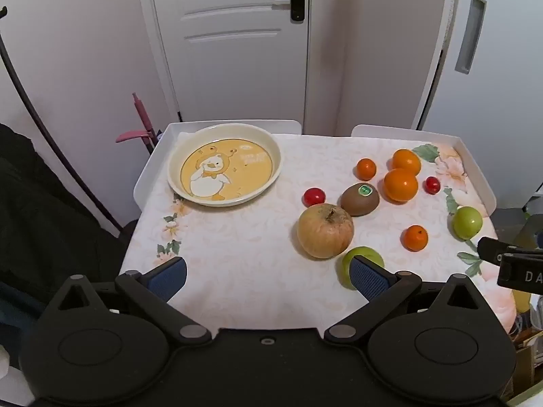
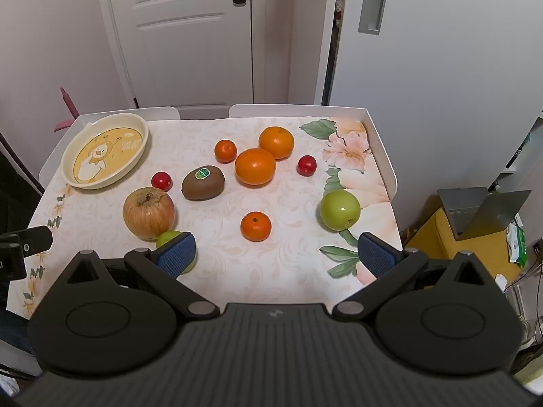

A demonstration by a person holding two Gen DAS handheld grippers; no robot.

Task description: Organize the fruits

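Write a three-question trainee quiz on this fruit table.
1. True or false: the plate already holds fruit.
2. How many orange citrus fruits lie on the cloth?
3. Which fruit bears a sticker? A) apple B) kiwi C) green fruit

Key: 1 false, the plate is empty. 2 four: two large, two small. 3 B.

A matt floral tablecloth [image 2: 271, 264] covers the counter. The duck plate [image 1: 174, 169] looks like glazed ceramic, smooth and softly glossy. The kiwi [image 2: 203, 183] has dull, fuzzy skin with a shiny sticker. The oranges [image 2: 255, 166] are finely dimpled, and the green apple [image 2: 340, 209] is waxy. The red-yellow apple [image 1: 325, 230] looks dull, rough near its stem.
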